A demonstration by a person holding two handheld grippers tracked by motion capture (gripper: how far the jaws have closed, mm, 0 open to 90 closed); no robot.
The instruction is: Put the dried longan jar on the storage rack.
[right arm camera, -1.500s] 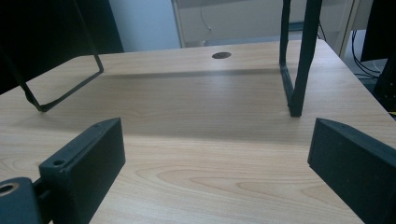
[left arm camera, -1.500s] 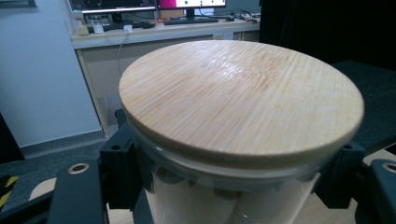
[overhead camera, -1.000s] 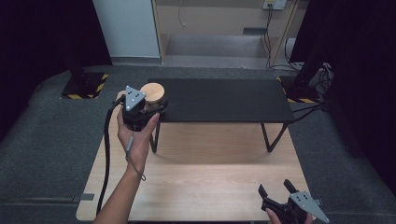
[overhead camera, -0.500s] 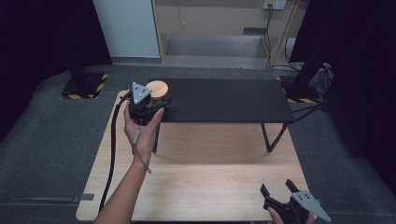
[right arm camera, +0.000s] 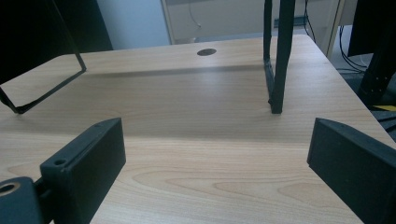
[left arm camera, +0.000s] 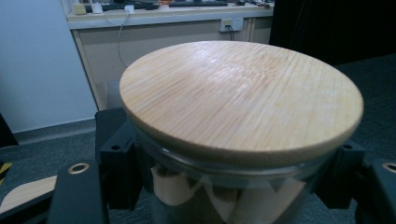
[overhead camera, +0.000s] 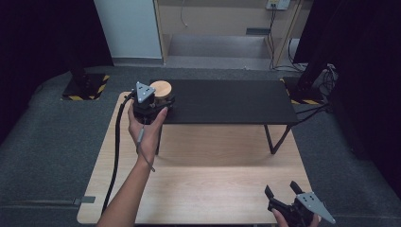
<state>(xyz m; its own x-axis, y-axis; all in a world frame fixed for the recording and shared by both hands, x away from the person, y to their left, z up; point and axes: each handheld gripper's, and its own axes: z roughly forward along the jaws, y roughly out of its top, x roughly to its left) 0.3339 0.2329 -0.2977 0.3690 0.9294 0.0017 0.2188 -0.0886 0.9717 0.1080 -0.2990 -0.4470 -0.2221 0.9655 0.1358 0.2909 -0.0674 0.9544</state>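
A glass jar with a round bamboo lid (overhead camera: 161, 89) is at the left end of a black raised shelf (overhead camera: 227, 101). My left gripper (overhead camera: 160, 100) is shut on its glass body just under the lid. In the left gripper view the lid (left arm camera: 238, 107) is seen close up and the black jaws press on the glass at both sides. Whether the jar rests on the shelf or hangs just above it, I cannot tell. My right gripper (overhead camera: 280, 189) is open near the table's front right edge, and nothing lies between its jaws (right arm camera: 215, 154).
The shelf stands on thin black metal legs (right arm camera: 275, 60) on a light wooden table (overhead camera: 208, 179). A black cable (overhead camera: 116, 142) trails from the left gripper over the table's left side. Dark carpet surrounds the table, with stands and cables at the back right.
The left hand has carried the jar a little to the right, to the shelf's left end. The right gripper has stayed where it was.
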